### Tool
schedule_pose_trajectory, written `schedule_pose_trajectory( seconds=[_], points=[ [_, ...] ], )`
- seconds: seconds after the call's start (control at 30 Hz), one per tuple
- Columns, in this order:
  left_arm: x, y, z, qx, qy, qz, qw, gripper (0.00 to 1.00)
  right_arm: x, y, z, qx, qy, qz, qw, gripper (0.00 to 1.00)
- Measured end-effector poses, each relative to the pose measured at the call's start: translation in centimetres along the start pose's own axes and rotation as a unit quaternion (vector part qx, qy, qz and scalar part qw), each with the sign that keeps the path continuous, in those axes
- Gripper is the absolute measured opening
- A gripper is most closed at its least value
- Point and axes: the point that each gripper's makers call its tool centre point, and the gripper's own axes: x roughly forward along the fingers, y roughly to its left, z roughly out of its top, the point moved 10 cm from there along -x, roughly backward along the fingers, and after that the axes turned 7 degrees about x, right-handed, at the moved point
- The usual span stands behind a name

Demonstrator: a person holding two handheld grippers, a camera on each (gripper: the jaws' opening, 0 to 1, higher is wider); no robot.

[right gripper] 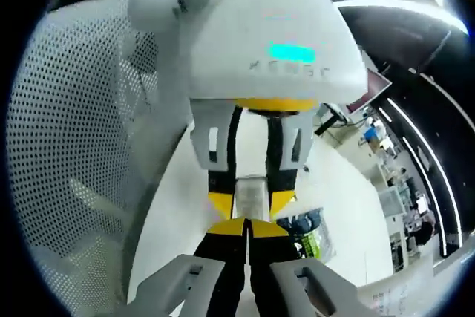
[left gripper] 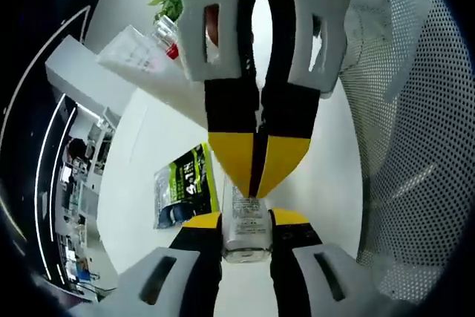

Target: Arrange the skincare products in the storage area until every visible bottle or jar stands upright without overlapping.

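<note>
Two hand-held grippers meet nose to nose over a white surface [left gripper: 159, 139], beside a white perforated mesh wall [left gripper: 415, 131] that curves along one side of the storage area. The left hand-held gripper [left gripper: 247, 219] pinches a small clear bottle [left gripper: 245, 228] between its yellow-tipped jaws; the bottle, label showing, lies along the jaws and not upright, held above the surface. The right hand-held gripper [right gripper: 245, 229] has its jaws pressed together with nothing between them, its tips just beside or touching the bottle's far end (contact cannot be judged from these angles). In the right gripper view the bottle [right gripper: 250, 197] appears between the opposing jaws. A green-and-black sachet [left gripper: 182, 187] lies flat on the surface beneath the meeting point, and a clear packet [left gripper: 137, 50] with a red-capped item and a green plant [left gripper: 171, 4] sit farther off.

The risk, as judged from here: a push from the closed right tips could pivot or slide the smooth bottle out of the left grip, dropping it onto the sachet, where it would overlap and lie flat. Releasing before the base is square to the surface would likely tip it, and the mesh wall near by leaves little room to swing.
</note>
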Motion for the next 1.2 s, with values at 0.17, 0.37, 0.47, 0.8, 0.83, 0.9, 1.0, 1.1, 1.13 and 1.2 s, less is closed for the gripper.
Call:
schedule_pose_trajectory(
  seconds=[0.17, 0.37, 0.47, 0.8, 0.83, 0.9, 1.0, 1.1, 1.13, 1.2],
  points=[
    [-0.3, 0.1, 0.3, -0.015, -0.018, 0.001, 0.9997, 0.23, 0.1, -0.8, -1.7, 0.014, 0.026, -0.016, 0.9994, 0.0],
    [-0.6, 0.0, 0.3, -0.05, -0.035, -0.001, 0.9982, 0.23, -0.1, -1.3, -3.1, 0.045, 0.037, -0.024, 0.998, 0.2],
    [-0.8, -0.1, 0.6, -0.059, -0.051, -0.005, 0.9969, 0.23, 0.1, -0.9, -3.0, 0.044, 0.04, -0.022, 0.998, 0.19],
    [-1.4, -0.2, 1.6, -0.049, -0.111, -0.007, 0.9926, 0.23, 0.7, -0.7, -3.3, 0.042, 0.036, -0.01, 0.9984, 0.29],
    [-1.4, -0.3, 1.6, -0.048, -0.113, -0.009, 0.9925, 0.23, 0.8, -0.7, -3.3, 0.041, 0.037, -0.009, 0.9984, 0.26],
    [-1.5, -0.4, 1.8, -0.042, -0.122, -0.011, 0.9916, 0.23, 0.8, -0.6, -3.5, 0.042, 0.043, -0.004, 0.9982, 0.2],
    [-1.5, -0.4, 1.9, -0.043, -0.129, -0.015, 0.9906, 0.23, 0.5, -1.0, -3.7, 0.054, 0.045, -0.015, 0.9974, 0.12],
    [-1.3, -0.5, 1.8, -0.04, -0.123, -0.019, 0.9914, 0.23, 0.4, -0.9, -3.6, 0.059, 0.051, -0.007, 0.9969, 0.11],
    [-1.3, -0.5, 1.7, -0.039, -0.123, -0.019, 0.9915, 0.23, 0.2, -0.8, -3.6, 0.052, 0.056, -0.01, 0.997, 0.1],
    [-1.3, -0.4, 1.6, -0.037, -0.118, -0.012, 0.9923, 0.23, 0.0, -1.1, -3.3, 0.043, 0.063, -0.019, 0.9969, 0.1]
  ],
)
